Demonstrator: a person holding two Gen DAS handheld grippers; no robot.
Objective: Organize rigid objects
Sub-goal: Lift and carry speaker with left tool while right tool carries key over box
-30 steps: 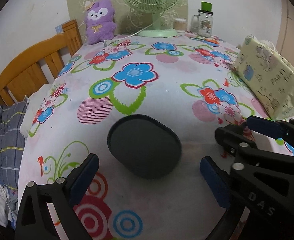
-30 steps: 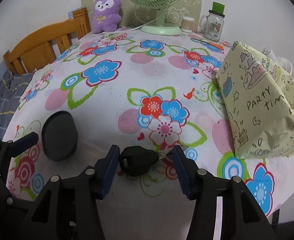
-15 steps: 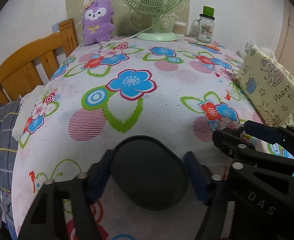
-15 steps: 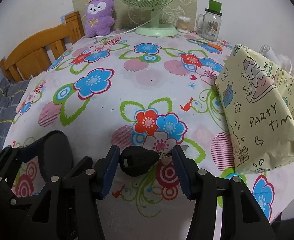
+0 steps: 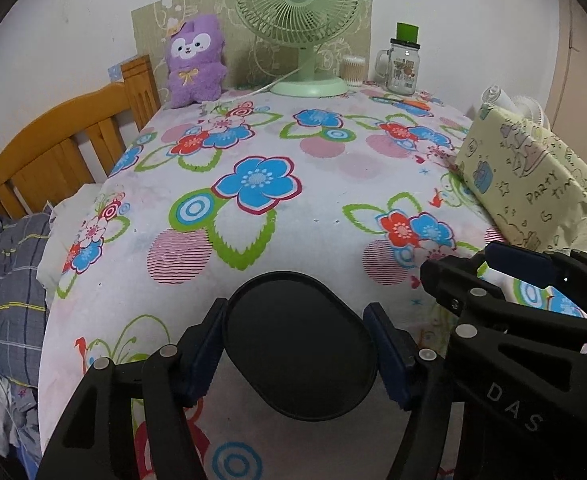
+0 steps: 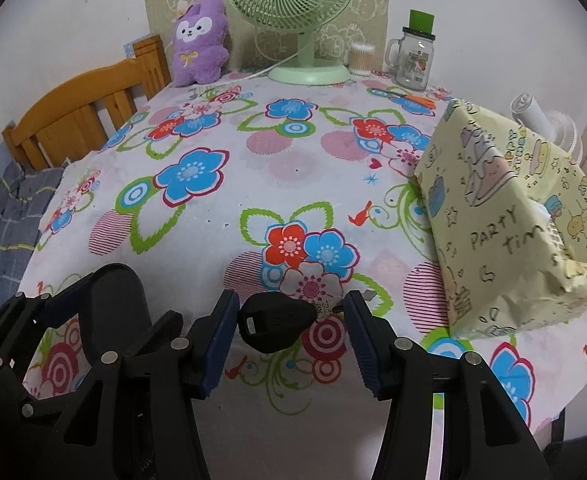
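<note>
A black oval lid [image 5: 299,346] sits on a white cloth [image 5: 325,184] with blue, red and green flowers, a purple bunny [image 5: 194,62] at eleven o'clock.

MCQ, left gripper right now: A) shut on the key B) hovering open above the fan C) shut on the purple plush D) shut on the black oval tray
D: in the left wrist view the left gripper has both pads pressed on the sides of the black oval tray.

The left gripper [image 5: 297,344] has its fingers [image 5: 207,350] closed against both sides of a dark oval case [image 5: 299,344]. The right gripper [image 6: 291,330], at its 3 o'clock, keeps fingers [image 6: 363,340] apart.
</note>
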